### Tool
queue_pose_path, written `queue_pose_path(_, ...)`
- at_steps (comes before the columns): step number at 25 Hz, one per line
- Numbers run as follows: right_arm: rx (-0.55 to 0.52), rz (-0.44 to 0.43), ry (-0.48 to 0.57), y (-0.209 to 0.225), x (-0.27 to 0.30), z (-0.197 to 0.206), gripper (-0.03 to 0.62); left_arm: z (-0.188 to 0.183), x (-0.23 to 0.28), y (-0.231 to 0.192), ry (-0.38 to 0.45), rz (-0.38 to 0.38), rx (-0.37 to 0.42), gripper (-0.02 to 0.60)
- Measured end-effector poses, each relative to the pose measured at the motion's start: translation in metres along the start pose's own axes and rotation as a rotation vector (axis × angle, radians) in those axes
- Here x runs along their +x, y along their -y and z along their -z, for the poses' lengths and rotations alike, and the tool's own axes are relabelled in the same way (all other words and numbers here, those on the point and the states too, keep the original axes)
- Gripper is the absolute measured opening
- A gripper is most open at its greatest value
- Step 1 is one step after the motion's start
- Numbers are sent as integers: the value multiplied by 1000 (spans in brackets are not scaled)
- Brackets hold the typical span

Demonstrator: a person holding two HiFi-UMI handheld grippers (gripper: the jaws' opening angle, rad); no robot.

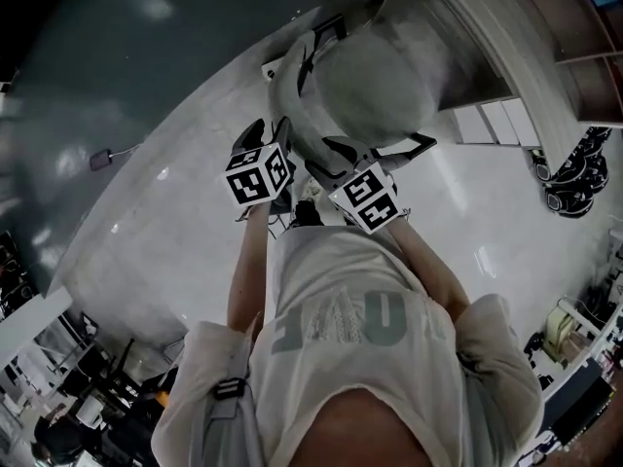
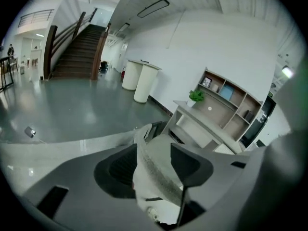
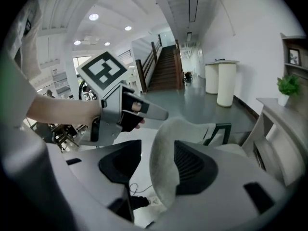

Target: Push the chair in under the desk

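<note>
**Straddling the backrest with both grippers, ready to push**

The pads (image 2: 121,166) of the left gripper (image 2: 155,163) stand spread wide, and the grey top edge of the backrest (image 2: 153,177) runs up between them. It is not pinched; I cannot tell whether it brushes one pad. The right gripper (image 3: 159,165) is the same: jaws wide apart, the backrest rim between them, lying close against the right-hand pad and clear of the other.

This looks like a bracing hold rather than a grasp. With the rim seated in each open fork, a forward shove would bear on the backrest, and the jaws on either side would keep it from slipping sideways.

The two grippers sit side by side on the rim, near each other, which probably keeps the push square so the chair (image 1: 375,81) rolls straight rather than swivelling.

In the head view the chair stands on the pale floor (image 1: 185,222) directly ahead of the person, seat turned toward the desk (image 1: 467,37) at the upper right. The seat appears to be out in front of the desk edge, not yet under it, so the push is, by my reading, about to start.
</note>
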State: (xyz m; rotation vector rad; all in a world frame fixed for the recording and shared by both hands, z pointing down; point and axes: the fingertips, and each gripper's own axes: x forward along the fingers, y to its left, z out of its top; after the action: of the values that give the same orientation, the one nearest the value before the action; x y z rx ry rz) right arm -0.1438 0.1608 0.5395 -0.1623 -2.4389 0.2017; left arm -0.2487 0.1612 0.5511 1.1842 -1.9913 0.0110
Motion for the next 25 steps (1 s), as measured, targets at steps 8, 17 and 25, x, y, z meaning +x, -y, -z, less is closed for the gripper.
queue_pose_path(8,28,-2,-144,-6,38,45,204,32,32,-7,-118,26,-43,209)
queue_pose_path(17,48,22,-202,-5,62,67,202,42,47,-9,-177,43,-34,207)
queue_pose_path(25,14,40,-221,1,70,73,141,40,54,-9,-179,31,-1,179)
